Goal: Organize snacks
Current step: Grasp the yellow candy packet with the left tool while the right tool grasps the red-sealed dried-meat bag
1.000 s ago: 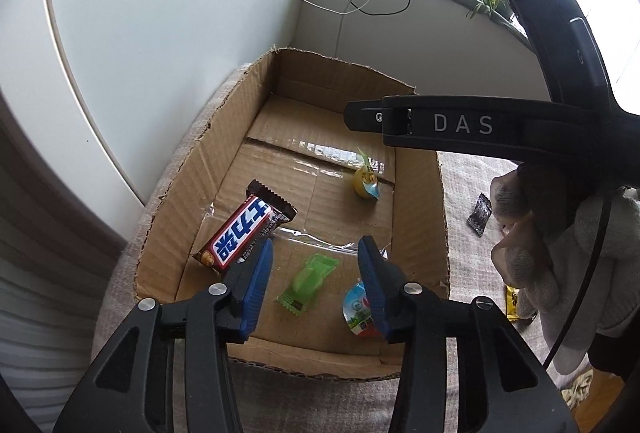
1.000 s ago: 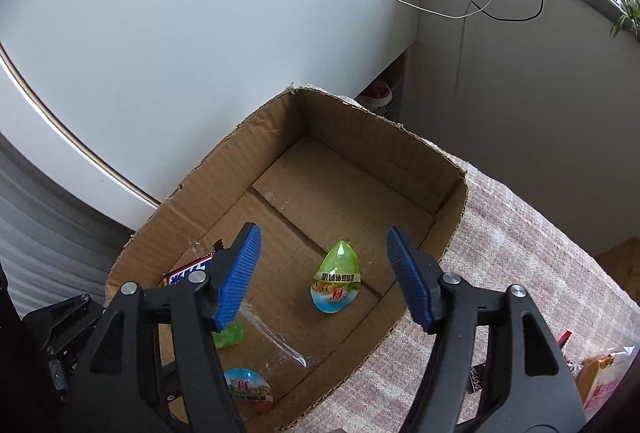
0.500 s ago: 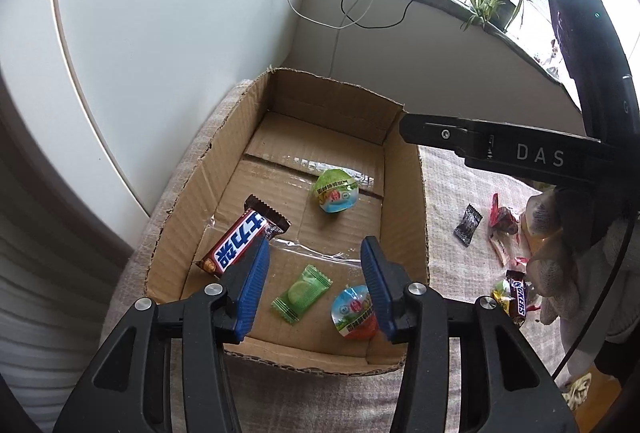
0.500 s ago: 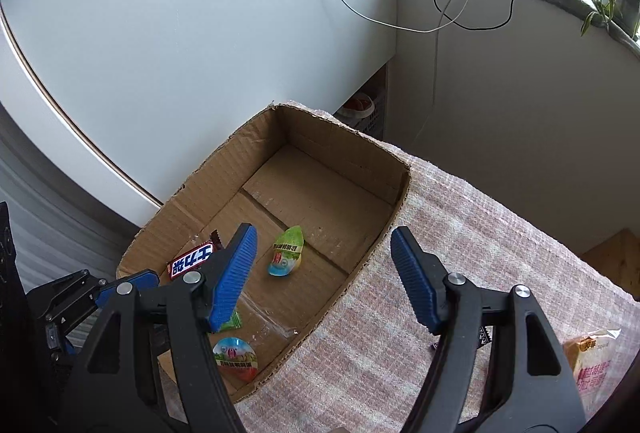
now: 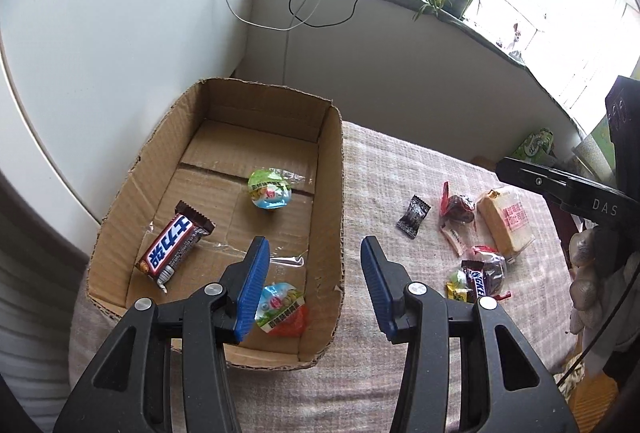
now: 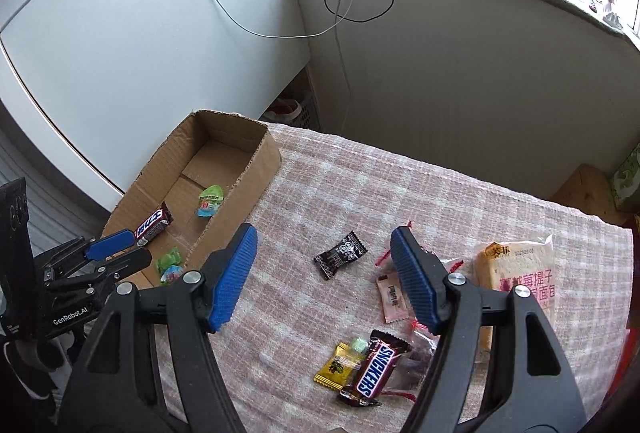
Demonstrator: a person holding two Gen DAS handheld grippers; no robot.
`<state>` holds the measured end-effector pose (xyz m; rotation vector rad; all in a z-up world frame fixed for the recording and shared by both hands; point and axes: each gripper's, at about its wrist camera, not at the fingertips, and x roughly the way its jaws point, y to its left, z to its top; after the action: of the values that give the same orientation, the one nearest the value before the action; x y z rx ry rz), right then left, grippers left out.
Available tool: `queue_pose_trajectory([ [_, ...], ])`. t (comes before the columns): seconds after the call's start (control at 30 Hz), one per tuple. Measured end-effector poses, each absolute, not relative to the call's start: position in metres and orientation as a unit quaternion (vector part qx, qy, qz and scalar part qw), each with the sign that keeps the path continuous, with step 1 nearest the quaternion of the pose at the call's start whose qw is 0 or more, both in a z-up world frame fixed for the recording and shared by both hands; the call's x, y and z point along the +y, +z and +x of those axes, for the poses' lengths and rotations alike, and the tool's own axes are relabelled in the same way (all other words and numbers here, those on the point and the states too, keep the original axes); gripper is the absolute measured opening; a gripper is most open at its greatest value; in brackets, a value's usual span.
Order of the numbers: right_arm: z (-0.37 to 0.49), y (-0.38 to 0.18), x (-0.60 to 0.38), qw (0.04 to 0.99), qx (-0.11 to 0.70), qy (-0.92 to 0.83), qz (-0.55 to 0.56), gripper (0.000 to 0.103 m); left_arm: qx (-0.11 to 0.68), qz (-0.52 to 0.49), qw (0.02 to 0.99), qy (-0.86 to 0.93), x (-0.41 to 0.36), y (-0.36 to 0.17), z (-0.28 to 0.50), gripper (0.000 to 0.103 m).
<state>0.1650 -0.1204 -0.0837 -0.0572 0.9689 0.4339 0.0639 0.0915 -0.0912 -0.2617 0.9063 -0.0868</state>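
The right hand-held gripper (image 6: 324, 277) hangs released and empty over the loose snacks on the cloth-covered counter (image 6: 440, 193). The Snickers bar (image 6: 374, 369) lies just below and between its jaws, long axis running diagonally, with the yellow candy (image 6: 336, 365) touching its side. The black candy (image 6: 340, 254) sits slightly farther on, framed between the jaws. The left hand-held gripper (image 5: 314, 285), also parted with nothing between its pads, hovers at the near right wall of the cardboard box (image 5: 332, 193), so the right hand seems nearer. The right finger hides part of the clear packets beside the bread pack (image 6: 520, 273).
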Motion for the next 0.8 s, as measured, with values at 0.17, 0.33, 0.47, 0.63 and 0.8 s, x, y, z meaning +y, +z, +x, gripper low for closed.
queue_pose_trajectory([
  [0.17, 0.147, -0.093, -0.166, 0.86, 0.48, 0.171, -0.012, 0.072, 0.445, -0.117, 0.885, -0.075, 0.063, -0.095, 0.066, 0.046],
  [0.33, 0.134, -0.11, -0.199, 0.853, 0.502, 0.142, 0.016, 0.072, 0.46, -0.106, 0.874, -0.113, 0.031, -0.105, 0.069, 0.046],
  [0.47, 0.128, -0.127, -0.214, 0.84, 0.524, 0.134, 0.028, 0.068, 0.476, -0.103, 0.861, -0.144, 0.008, -0.117, 0.07, 0.046],
  [0.63, 0.122, -0.146, -0.219, 0.825, 0.549, 0.133, 0.019, 0.048, 0.5, -0.101, 0.841, -0.182, -0.019, -0.134, 0.072, 0.041],
  [0.8, 0.122, -0.158, -0.213, 0.818, 0.558, 0.138, 0.016, 0.045, 0.519, -0.098, 0.825, -0.202, -0.04, -0.149, 0.073, 0.038],
])
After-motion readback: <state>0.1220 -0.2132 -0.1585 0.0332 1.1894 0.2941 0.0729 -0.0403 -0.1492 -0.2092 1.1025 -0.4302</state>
